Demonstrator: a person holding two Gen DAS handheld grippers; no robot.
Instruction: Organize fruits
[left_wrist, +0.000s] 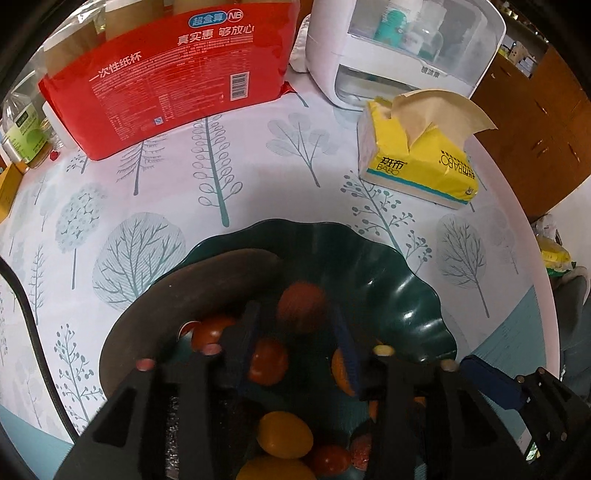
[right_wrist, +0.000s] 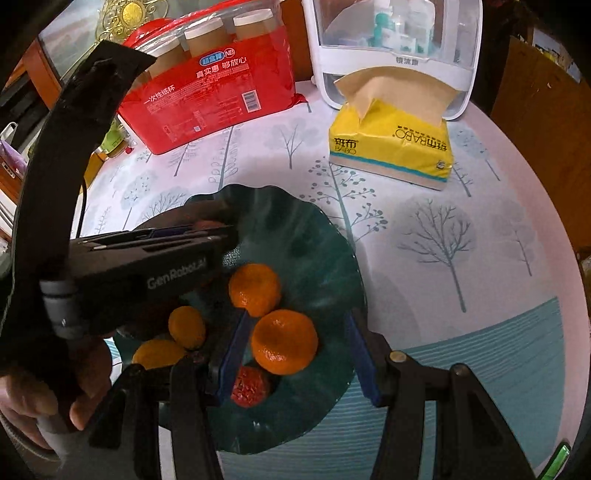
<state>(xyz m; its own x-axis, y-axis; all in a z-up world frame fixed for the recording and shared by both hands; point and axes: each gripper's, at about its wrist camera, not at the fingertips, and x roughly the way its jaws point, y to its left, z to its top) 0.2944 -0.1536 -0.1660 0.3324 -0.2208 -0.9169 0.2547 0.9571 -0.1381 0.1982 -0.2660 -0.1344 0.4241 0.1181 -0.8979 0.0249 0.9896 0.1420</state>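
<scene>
A dark green wavy plate (left_wrist: 399, 280) (right_wrist: 306, 236) sits on the tree-print tablecloth and holds several small fruits. My left gripper (left_wrist: 295, 332) hovers open over it, with a blurred reddish fruit (left_wrist: 301, 306) between its fingers and red tomatoes (left_wrist: 267, 360) and yellow ones (left_wrist: 284, 434) below. A dark brown banana (left_wrist: 184, 291) lies along the plate's left rim. My right gripper (right_wrist: 299, 350) is open over the plate with a tangerine (right_wrist: 284, 341) between its fingers. A second tangerine (right_wrist: 255, 284), a red date (right_wrist: 251, 386) and yellow fruits (right_wrist: 186, 326) lie nearby. The left gripper body (right_wrist: 147, 266) reaches in from the left.
A red pack of paper cups (left_wrist: 177, 81) (right_wrist: 207, 99) stands at the back. A yellow tissue pack (left_wrist: 417, 155) (right_wrist: 395, 144) lies at the back right, before a white storage box (left_wrist: 406, 48) (right_wrist: 391, 44). Bottles (left_wrist: 26, 133) stand far left. A black cable (left_wrist: 29, 321) runs along the left.
</scene>
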